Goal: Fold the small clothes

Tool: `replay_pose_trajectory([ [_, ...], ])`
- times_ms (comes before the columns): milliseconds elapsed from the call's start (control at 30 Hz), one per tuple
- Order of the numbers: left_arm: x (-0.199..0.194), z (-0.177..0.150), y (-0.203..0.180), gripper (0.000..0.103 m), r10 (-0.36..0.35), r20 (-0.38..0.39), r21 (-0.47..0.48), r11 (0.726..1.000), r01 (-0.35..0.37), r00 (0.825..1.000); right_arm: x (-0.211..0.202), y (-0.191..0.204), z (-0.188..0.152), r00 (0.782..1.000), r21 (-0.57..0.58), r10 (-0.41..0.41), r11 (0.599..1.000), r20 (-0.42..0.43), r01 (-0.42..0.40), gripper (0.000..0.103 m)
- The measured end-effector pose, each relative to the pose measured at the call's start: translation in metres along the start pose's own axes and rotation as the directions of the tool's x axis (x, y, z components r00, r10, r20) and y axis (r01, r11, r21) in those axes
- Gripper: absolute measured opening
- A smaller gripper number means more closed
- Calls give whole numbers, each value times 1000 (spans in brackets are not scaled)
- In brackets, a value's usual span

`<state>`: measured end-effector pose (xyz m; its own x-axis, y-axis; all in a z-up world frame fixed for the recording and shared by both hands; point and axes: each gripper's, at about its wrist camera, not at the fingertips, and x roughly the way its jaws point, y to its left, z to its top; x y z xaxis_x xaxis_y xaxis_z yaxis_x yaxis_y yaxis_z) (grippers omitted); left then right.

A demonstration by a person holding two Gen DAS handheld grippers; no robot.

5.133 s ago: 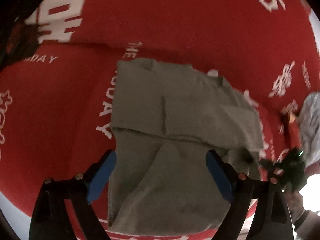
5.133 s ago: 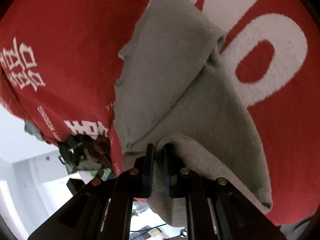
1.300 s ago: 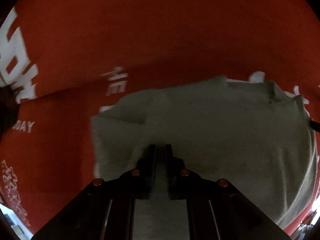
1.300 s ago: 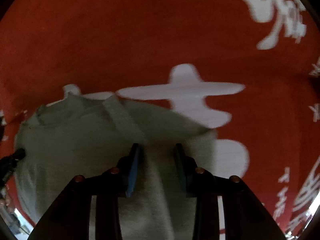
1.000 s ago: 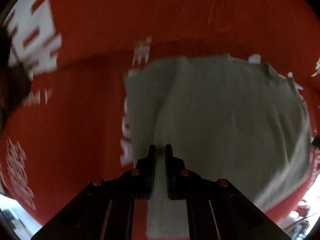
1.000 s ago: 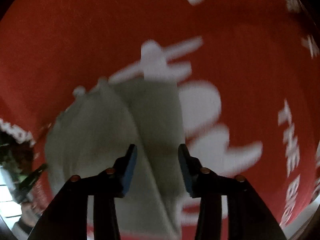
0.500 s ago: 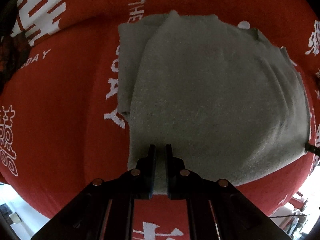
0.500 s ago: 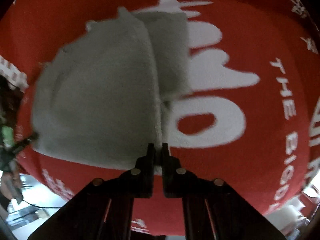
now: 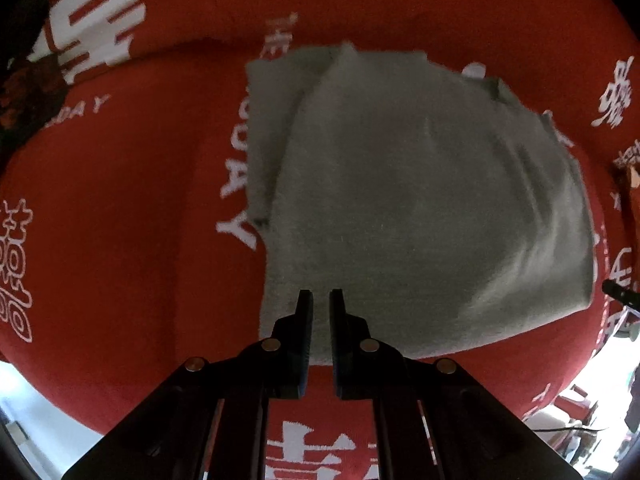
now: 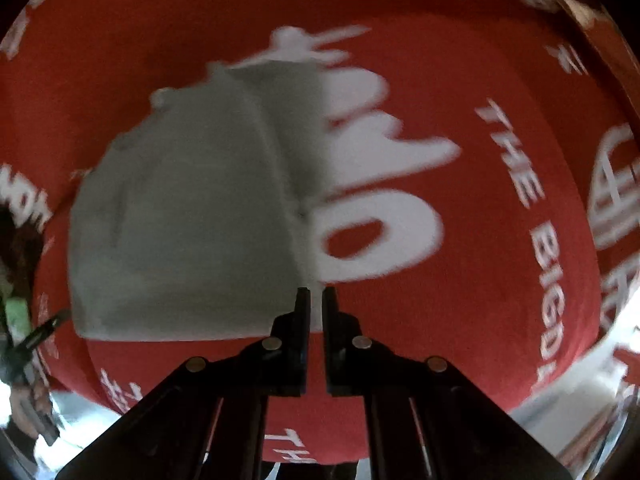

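Both claws, left claw [image 9: 320, 294] and right claw [image 10: 315, 292], are closed over the grey garment [image 9: 420, 200].

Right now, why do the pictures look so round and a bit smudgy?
Both views bulge from the fisheye lens, with black corners. In the right wrist view, the white letters on the red cloth smear with blur. In the left wrist view, the grey garment is sharper but dim.

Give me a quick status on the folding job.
Left tongs shut on near edge of grey cloth. Right tongs shut at its corner, grip unclear. Cloth folded over on red blanket. Nothing in the way.
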<state>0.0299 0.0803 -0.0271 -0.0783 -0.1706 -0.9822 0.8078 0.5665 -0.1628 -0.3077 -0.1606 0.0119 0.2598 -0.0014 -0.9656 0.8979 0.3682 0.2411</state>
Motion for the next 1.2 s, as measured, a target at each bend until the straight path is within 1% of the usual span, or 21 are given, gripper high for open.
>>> replay_pose_trajectory([
  [67, 15, 0, 6, 9, 12, -30, -39, 999, -13, 999, 13, 13, 3, 1000, -29, 7, 1000, -30, -8, 6],
  [100, 23, 2, 16, 9, 0, -34, -57, 998, -2, 999, 22, 19, 3, 999, -39, 8, 999, -45, -10, 6],
  [133, 21, -3, 22, 9, -28, -13, -76, 997, 26, 1000, 33, 20, 3, 998, -45, -6, 999, -56, 3, 6],
  [200, 18, -8, 27, 9, -27, -23, -72, 997, 25, 999, 56, 24, -1, 993, -37, -48, 998, -107, 45, 6],
  [233, 17, -11, 30, 9, -33, -28, -59, 998, 31, 999, 58, 19, -1, 994, -23, -36, 999, -102, 33, 6],
  [267, 15, -13, 32, 9, -33, -30, -53, 998, 31, 999, 56, 16, -3, 996, -13, -18, 1000, -82, 17, 5],
  [333, 12, -15, 34, 9, -36, -39, -48, 998, 34, 999, 54, 13, -6, 996, -24, -25, 999, -86, 23, 5],
  [400, 9, -14, 34, 9, -30, -42, -59, 998, 28, 999, 53, 12, -8, 995, -30, -39, 999, -95, 37, 5],
  [500, 0, -13, 32, 9, -3, -31, -59, 998, 1, 1000, 53, 12, -8, 993, -13, -42, 999, -112, 41, 6],
  [567, -3, -12, 29, 9, -9, -24, -46, 999, 7, 1000, 52, 9, -7, 992, 6, -44, 999, -121, 45, 6],
  [633, -2, -5, 21, 9, -8, -23, -33, 999, 7, 1000, 52, 8, -6, 991, 11, -54, 998, -126, 56, 6],
  [867, -3, 10, 12, 9, 9, -28, -13, 1000, -9, 1000, 53, 14, -6, 986, -8, -97, 995, -134, 97, 6],
  [1000, -8, 8, 11, 10, 5, -16, -10, 1000, -5, 1000, 52, 18, -5, 984, 1, -108, 994, -140, 109, 7],
  [1033, -8, 7, 11, 10, 0, -18, -13, 1000, -1, 1000, 59, 32, 0, 985, 3, -105, 994, -140, 106, 7],
  [1067, -8, 7, 11, 32, -2, -20, -16, 1000, 1, 1000, 58, 35, 0, 986, 4, -98, 995, -138, 99, 7],
  [1100, -8, 6, 11, 58, 0, -25, -19, 1000, 0, 1000, 58, 42, 2, 987, 4, -88, 996, -133, 89, 7],
  [1133, -9, 6, 12, 103, 20, -16, -32, 999, -21, 1000, 57, 49, 2, 989, 1, -73, 997, -127, 74, 7],
  [1167, -12, 8, 11, 102, 42, 12, -40, 998, -42, 999, 55, 55, 2, 991, -2, -61, 998, -123, 61, 7],
  [1200, -15, 7, 11, 102, 45, 23, -34, 998, -44, 999, 54, 61, 1, 991, -7, -45, 999, -123, 45, 8],
])
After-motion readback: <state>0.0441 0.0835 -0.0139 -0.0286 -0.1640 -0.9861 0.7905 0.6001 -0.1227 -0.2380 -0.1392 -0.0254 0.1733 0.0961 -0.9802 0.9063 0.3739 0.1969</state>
